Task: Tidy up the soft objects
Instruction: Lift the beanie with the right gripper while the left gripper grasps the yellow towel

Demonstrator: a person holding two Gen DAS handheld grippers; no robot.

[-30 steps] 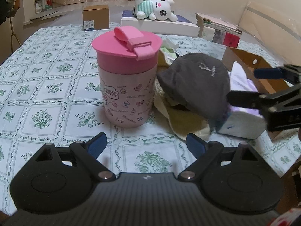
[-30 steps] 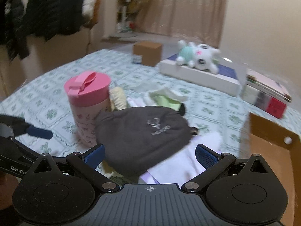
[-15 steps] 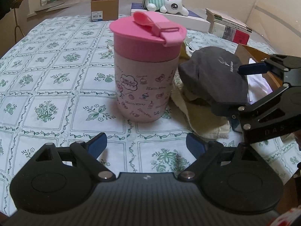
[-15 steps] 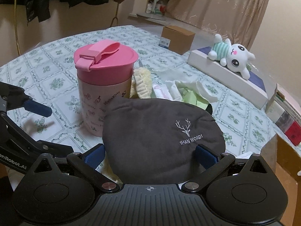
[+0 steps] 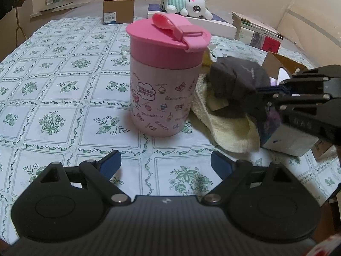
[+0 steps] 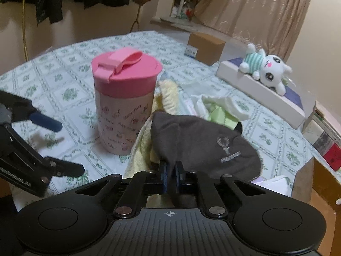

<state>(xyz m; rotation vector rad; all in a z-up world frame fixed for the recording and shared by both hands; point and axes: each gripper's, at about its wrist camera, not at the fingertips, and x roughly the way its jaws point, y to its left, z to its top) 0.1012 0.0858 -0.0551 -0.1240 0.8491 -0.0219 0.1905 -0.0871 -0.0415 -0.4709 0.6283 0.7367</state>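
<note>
A dark grey cap (image 6: 202, 140) with a deer logo lies on a cream towel (image 6: 140, 149) next to a pink lidded cup (image 6: 125, 102). My right gripper (image 6: 170, 168) is shut on the cap's near edge, bunching the cloth. From the left wrist view the right gripper (image 5: 262, 91) comes in from the right and pinches the cap (image 5: 236, 81) above the towel (image 5: 226, 125). My left gripper (image 5: 165, 163) hangs open and empty in front of the cup (image 5: 166, 76). A white and green cloth (image 6: 219, 108) lies crumpled behind the cap.
A white plush toy (image 5: 187, 4) lies on a flat white box at the back. A brown carton (image 5: 118, 8) and stacked books (image 5: 257, 34) stand near it. An open cardboard box (image 6: 319, 183) is at the right edge. A white packet (image 5: 287, 140) sits under the cap.
My right gripper went from wide open around the cap to shut on its near edge, and the cap is now bunched. The left gripper stayed open near the cup.
</note>
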